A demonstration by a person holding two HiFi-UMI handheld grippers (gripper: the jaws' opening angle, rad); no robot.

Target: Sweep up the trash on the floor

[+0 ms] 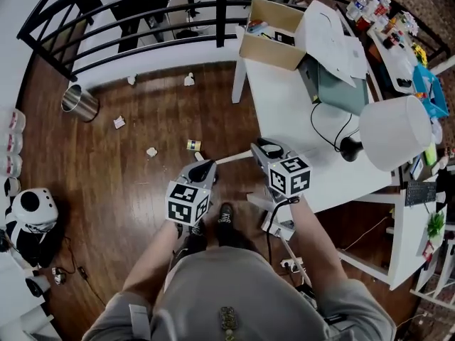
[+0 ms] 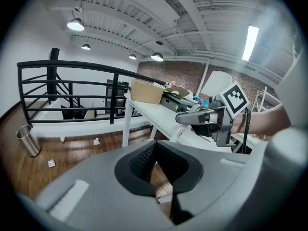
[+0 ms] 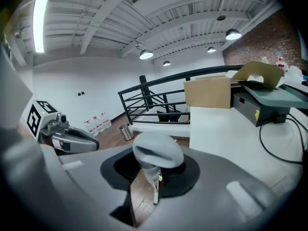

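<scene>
We stand beside the white table [image 1: 284, 98] with a pair of tongs in each hand, both angled down toward the wooden floor [image 1: 142, 190].

The right tongs [image 1: 259, 153] have their jaws drawn in around the grey cap of a thin white handle [image 3: 156, 150]. The cap sits in the hollow of the pads and the rod runs down through the slot between them, so we read this as a grip. The handle slants away from these tongs toward the floor in front of the left tongs. Its lower end is too hard to make out to say whether it is a broom or a dustpan. Holding it at the very top would give us the longest reach.

The left tongs [image 1: 205, 168] stand slightly apart with nothing between the jaws, only floorboards showing through the gap. They hang close beside the handle, probably so they can take hold lower down and steady the stroke.

The trash [image 1: 151, 151] still lies scattered ahead of the left tongs and to their outer side. There are crumpled paper scraps [image 1: 119, 122] and a small yellowish piece [image 1: 193, 145] nearest the handle. More bits lie further off by the black railing [image 1: 128, 20]. A metal bin [image 1: 79, 102] stands beyond them all.
</scene>
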